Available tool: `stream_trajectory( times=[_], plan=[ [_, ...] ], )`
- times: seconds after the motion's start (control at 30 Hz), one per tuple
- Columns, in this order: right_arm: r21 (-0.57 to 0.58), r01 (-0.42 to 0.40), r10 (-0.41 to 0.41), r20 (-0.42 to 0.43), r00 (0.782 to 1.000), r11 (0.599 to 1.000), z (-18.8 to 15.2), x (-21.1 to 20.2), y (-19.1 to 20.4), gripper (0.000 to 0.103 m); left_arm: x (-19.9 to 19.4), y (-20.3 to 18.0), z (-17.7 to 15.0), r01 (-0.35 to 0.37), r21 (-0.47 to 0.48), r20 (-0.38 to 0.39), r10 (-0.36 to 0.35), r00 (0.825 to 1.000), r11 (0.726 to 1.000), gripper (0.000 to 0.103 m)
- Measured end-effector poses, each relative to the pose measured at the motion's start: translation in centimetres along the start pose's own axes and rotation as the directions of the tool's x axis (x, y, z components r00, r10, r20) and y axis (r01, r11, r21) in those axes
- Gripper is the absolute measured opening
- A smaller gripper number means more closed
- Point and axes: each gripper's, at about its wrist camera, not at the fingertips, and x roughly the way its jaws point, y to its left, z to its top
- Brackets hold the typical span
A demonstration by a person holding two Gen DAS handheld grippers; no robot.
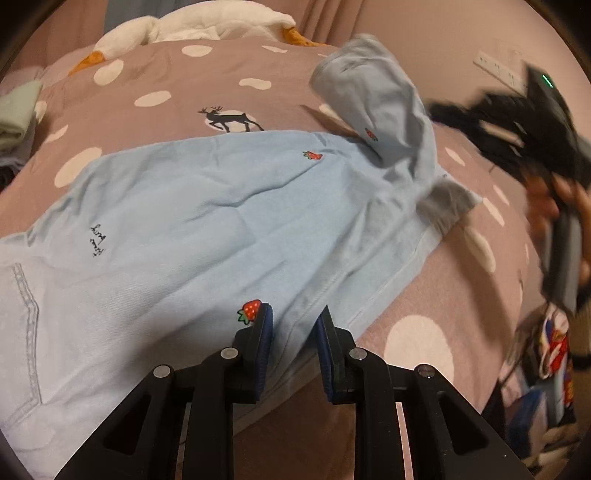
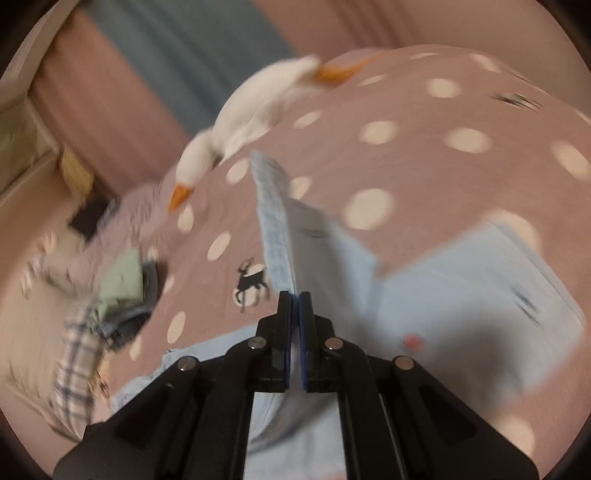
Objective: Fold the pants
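Right up close in the left wrist view, the left gripper (image 1: 293, 321) hangs over the near part of the pants (image 1: 207, 229), its two blue ribbed pads parted with a narrow gap and a strip of soft pale-blue cloth showing between them; whether the pads press on it cannot be told. A small red strawberry patch (image 1: 250, 311) sits just beside the left pad. The pants lie spread across the bedspread (image 1: 155, 74), a dusty-pink cover dotted with cream ovals, with a stitched curved pocket seam at the near left and a line of dark cursive embroidery that is too small and turned to read. Farther along, one leg rises off the bed, folded over and lifted toward the blurred right gripper (image 1: 443, 110) with a hand (image 1: 554, 199) behind it. The right wrist view shows what the left cannot: the right gripper (image 2: 294, 295) has its pads pressed together on the hem edge of the pants (image 2: 273, 221), the cloth standing up in a thin ridge. A dark deer print (image 1: 231, 119) marks the bedspread beyond. At the far end lies a plush white goose (image 1: 207, 26) with an orange beak, and only the right view gives the heap of green and plaid clothes (image 2: 110, 291) at the left.
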Motion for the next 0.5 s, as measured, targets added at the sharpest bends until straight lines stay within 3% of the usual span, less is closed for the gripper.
stream_trajectory(
  times=[0.07,0.17,0.23,0.3,0.37,0.4,0.5],
  plan=[
    [0.060,0.050,-0.052,0.029,0.998,0.997,-1.8,-1.6,-2.7,0.006,-0.1,-0.1,-0.1,-0.016,0.011,-0.003,0.016,1.000,1.000,0.023],
    [0.144,0.100,-0.099,-0.012,0.995,0.984,-3.9,-2.0,-6.3,0.006,-0.2,-0.3,-0.1,-0.041,0.020,-0.009,0.041,0.999,0.999,0.023],
    [0.205,0.091,-0.083,-0.047,0.995,0.974,-4.7,-1.9,-8.6,0.008,-0.2,-0.2,-0.1,-0.058,0.031,-0.017,0.058,0.998,0.998,0.023],
    [0.257,0.029,-0.020,-0.035,0.999,0.966,-4.6,-1.9,-9.5,0.012,0.1,-0.1,0.1,-0.068,0.039,-0.024,0.069,0.997,0.997,0.023],
    [0.281,-0.019,0.026,-0.022,0.999,0.960,-3.8,-1.6,-9.6,0.038,0.3,-0.2,0.1,-0.080,0.044,-0.027,0.081,0.996,0.996,0.023],
    [0.290,-0.040,0.048,-0.018,0.999,0.956,-3.2,-1.4,-9.5,0.059,0.4,-0.3,0.1,-0.082,0.044,-0.026,0.083,0.996,0.996,0.023],
    [0.276,-0.078,0.089,-0.026,0.996,0.958,-1.2,1.4,-7.6,0.062,0.4,-0.2,-0.1,-0.083,0.033,-0.022,0.083,0.996,0.996,0.023]
  ],
)
